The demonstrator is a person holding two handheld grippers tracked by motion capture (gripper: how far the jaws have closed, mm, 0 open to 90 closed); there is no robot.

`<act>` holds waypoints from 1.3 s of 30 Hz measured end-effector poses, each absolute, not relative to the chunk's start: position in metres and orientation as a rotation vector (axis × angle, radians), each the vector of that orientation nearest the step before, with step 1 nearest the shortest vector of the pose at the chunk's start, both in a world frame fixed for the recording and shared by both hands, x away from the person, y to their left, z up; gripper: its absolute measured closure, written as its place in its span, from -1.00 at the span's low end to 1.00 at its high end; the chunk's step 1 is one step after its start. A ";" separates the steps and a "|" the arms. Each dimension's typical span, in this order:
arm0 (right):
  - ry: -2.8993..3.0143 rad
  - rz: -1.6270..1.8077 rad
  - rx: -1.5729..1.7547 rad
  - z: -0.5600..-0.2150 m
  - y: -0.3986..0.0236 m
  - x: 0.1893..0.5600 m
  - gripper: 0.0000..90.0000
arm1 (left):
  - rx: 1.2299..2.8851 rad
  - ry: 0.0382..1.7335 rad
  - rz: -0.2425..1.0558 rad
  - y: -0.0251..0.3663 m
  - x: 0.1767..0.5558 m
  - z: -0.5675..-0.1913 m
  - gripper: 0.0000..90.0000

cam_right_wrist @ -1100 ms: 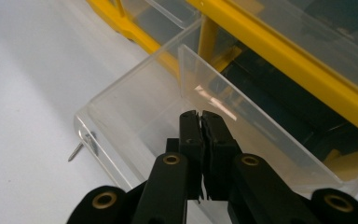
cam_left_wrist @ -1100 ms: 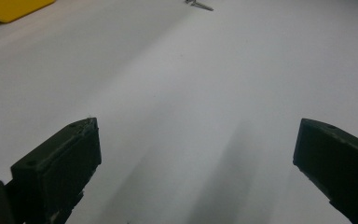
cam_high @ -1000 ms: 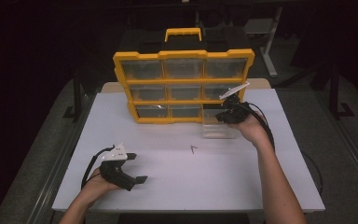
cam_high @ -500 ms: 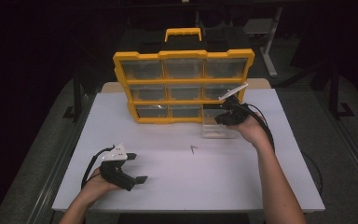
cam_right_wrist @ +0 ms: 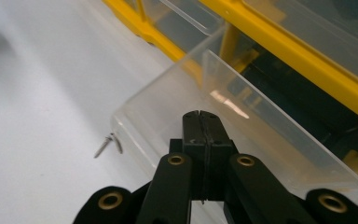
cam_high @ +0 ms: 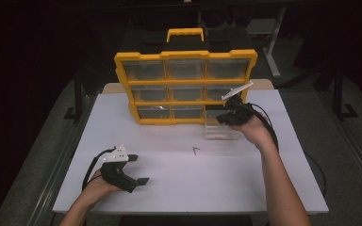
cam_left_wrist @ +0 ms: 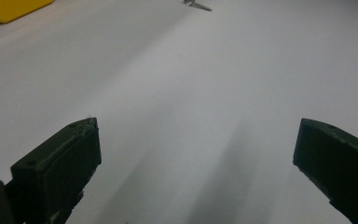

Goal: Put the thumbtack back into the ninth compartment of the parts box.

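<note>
Hovering over the clear drawer (cam_high: 222,129), right gripper (cam_right_wrist: 200,122) pressed together; left gripper (cam_high: 140,170) spread.

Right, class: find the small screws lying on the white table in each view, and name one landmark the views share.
High view: the screws lie mid-table, in front of the clear drawer.
Left gripper view: screws at the top edge, far ahead of the open jaws.
Right gripper view: screws left of the drawer, beside its corner.
Shared landmark: the yellow organizer.
</note>
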State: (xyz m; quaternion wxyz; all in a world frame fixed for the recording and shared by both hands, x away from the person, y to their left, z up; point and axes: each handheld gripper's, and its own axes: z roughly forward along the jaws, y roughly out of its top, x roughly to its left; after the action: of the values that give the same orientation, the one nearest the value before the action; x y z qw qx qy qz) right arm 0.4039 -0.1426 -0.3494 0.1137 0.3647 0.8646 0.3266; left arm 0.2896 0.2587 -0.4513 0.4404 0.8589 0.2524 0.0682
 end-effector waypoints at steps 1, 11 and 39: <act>2.538 0.971 1.059 -0.346 -0.141 0.402 0.98 | 2.135 0.626 0.170 0.258 0.290 -0.451 -0.99; 2.574 1.021 1.019 -0.341 -0.131 0.394 0.97 | 2.135 0.626 0.167 0.258 0.289 -0.451 -0.99; 2.695 0.982 0.902 -0.355 -0.091 0.381 0.88 | 2.138 0.614 0.166 0.257 0.289 -0.451 -0.99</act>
State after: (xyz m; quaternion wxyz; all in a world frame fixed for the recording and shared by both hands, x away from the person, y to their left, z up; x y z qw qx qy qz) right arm 0.3809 -0.0912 -0.3553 0.0672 0.2994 0.8942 0.3259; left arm 0.2890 0.2572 -0.4507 0.4399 0.8608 0.2473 0.0667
